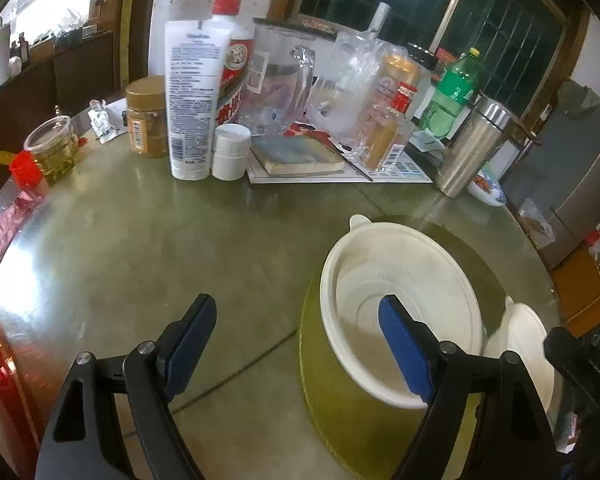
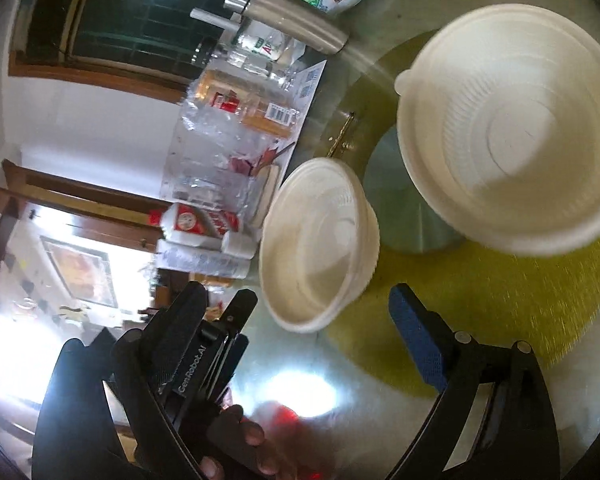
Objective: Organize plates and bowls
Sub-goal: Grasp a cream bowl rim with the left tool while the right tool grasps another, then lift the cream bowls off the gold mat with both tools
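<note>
A large white plastic bowl (image 1: 400, 312) stands upright on a round yellow-green mat (image 1: 340, 412). A smaller white bowl (image 1: 528, 356) sits right of it. My left gripper (image 1: 296, 344) is open; its right finger hangs over the large bowl's inside, its left finger over bare table. In the right wrist view the large bowl (image 2: 512, 128) is at upper right and the smaller bowl (image 2: 320, 244) in the middle, on the mat's (image 2: 500, 312) edge. My right gripper (image 2: 316, 344) is open and empty, just short of the smaller bowl. The left gripper's body (image 2: 188, 356) shows at lower left.
The back of the round glass table (image 1: 140, 248) holds a white tube (image 1: 192, 100), a peanut-butter jar (image 1: 146, 120), a white pill bottle (image 1: 232, 152), a book (image 1: 296, 156), a steel flask (image 1: 472, 144), a green bottle (image 1: 452, 92) and a patterned dish (image 1: 488, 188). A glass jar (image 1: 52, 148) stands far left.
</note>
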The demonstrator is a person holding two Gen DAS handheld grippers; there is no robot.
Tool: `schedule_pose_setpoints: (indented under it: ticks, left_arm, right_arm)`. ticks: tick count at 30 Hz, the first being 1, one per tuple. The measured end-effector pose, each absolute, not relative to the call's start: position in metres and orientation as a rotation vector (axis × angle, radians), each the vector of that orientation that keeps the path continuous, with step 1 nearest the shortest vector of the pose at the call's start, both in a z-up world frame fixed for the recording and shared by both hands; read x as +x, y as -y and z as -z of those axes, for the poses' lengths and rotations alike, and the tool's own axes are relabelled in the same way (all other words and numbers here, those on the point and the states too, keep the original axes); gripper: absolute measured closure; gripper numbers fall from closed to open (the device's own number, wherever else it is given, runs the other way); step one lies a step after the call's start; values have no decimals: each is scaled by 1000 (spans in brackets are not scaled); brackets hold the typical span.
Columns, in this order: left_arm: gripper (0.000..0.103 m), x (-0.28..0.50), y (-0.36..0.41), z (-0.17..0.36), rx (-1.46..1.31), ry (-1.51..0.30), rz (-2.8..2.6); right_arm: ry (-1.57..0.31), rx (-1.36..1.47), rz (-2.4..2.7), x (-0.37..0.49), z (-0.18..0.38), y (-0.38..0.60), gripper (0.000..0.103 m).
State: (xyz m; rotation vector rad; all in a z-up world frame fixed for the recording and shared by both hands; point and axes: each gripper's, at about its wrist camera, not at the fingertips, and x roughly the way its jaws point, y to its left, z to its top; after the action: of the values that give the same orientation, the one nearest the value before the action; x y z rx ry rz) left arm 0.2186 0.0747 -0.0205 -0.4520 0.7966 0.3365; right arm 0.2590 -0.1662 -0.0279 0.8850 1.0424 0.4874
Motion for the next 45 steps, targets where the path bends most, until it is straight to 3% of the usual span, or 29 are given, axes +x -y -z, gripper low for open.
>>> schedule_pose_setpoints:
  ticks: [4, 5, 6, 7, 8, 9, 12, 29, 45]
  left_arm:
    - [20, 231, -73, 34, -439, -820, -345]
    - [20, 233, -72, 39, -435, -825, -346]
    - [21, 236, -71, 43, -420, -831, -345]
    - [42, 239, -69, 46, -398, -842, -342]
    - [58, 242, -68, 50, -379, -863, -335]
    - [79, 245, -67, 56, -385, -895, -314]
    - [89, 243, -62, 55, -357, -889, -296]
    - [89, 217, -18, 22, -226, -787, -149]
    - [89, 213, -11, 22, -185, -757, -156]
  right_arm:
    - [-1051, 816, -471, 273, 36, 154, 15]
    - [-1059, 792, -467, 275, 40, 151, 24]
    - [-1065, 770, -455, 276, 43, 149, 42]
    - [-1075, 747, -433, 277, 47, 148, 50]
    - [-1089, 714, -412, 279, 51, 147, 73]
    - [-1103, 684, -404, 279, 55, 145, 87]
    - [-1101, 638, -398, 275, 53, 141, 89]
    - [-959, 623, -286, 215, 17, 176, 89]
    - [-926, 628, -304, 210, 22, 180, 89]
